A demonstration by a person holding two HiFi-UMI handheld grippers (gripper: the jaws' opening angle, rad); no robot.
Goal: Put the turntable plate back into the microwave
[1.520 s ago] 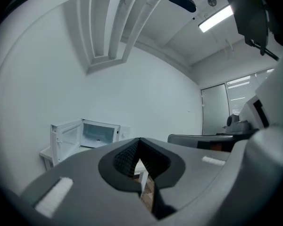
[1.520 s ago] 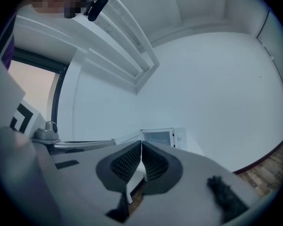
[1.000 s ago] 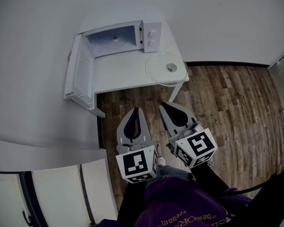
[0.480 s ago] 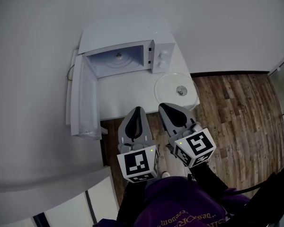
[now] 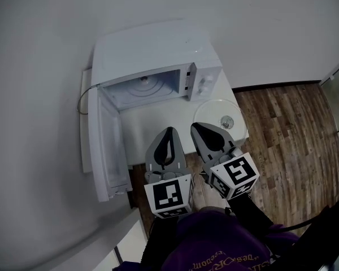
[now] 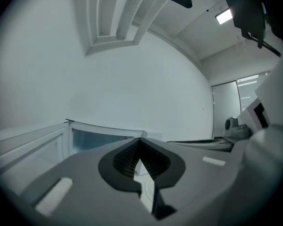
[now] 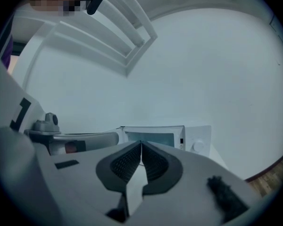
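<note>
A white microwave [image 5: 158, 55] stands on a small white table [image 5: 144, 131], its door [image 5: 104, 145] swung wide open to the left and its cavity [image 5: 144, 86] bare of a plate. The clear glass turntable plate [image 5: 221, 110] lies flat on the table's right front corner, beside the oven. My left gripper [image 5: 169, 129] and right gripper [image 5: 196, 125] hover side by side at the table's front edge, both shut and holding nothing. The right gripper's tip is next to the plate's near rim. In the gripper views the left gripper [image 6: 140, 139] and the right gripper [image 7: 141, 144] point level toward the microwave [image 7: 162, 138].
Wooden floor [image 5: 294, 140] lies right of the table. A white wall rises behind and to the left, with a cable [image 5: 79, 103] beside the microwave. The open door juts out past the table's left front. A pale cabinet edge [image 5: 127, 239] sits at bottom left.
The table and microwave have drawn nearer and slid down the head view. Both grippers, still shut, now reach the table's front edge instead of hanging over the floor.
</note>
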